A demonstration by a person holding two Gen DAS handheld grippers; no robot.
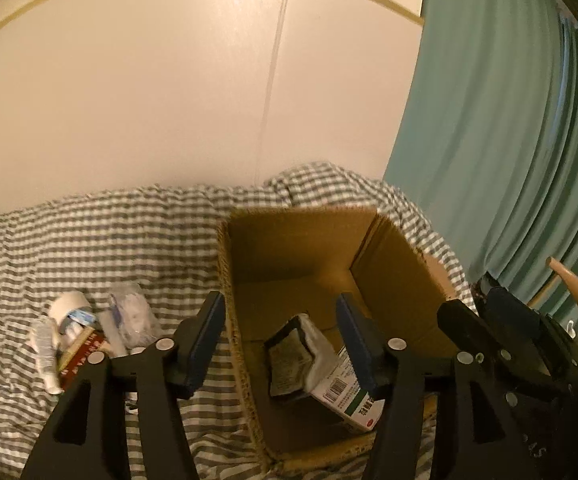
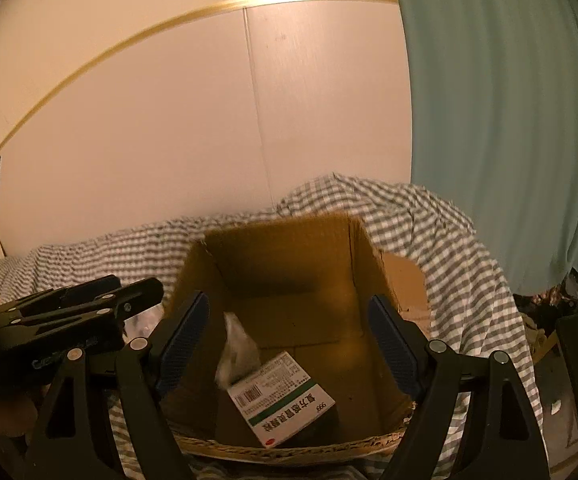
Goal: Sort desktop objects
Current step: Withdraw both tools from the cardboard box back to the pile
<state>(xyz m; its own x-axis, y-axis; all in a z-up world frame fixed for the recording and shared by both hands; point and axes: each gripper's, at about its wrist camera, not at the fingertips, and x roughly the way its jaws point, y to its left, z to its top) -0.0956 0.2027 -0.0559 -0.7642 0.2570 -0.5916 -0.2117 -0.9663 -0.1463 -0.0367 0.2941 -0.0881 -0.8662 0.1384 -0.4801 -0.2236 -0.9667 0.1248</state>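
Both the left gripper (image 1: 281, 340) and right gripper (image 2: 289, 344) hang with jaws released and empty over the cardboard box (image 1: 301, 240) holding the medicine carton (image 2: 285, 404), so careless withdrawal might snag its rim, tipping it off the checked cloth (image 1: 89, 232).

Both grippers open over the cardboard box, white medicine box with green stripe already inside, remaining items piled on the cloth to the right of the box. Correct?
One error: the remaining items lie on the striped cloth to the left of the cardboard box, not the right; the left wrist view shows it. The rest holds: left gripper and right gripper are open over it, and the white medicine box is inside.
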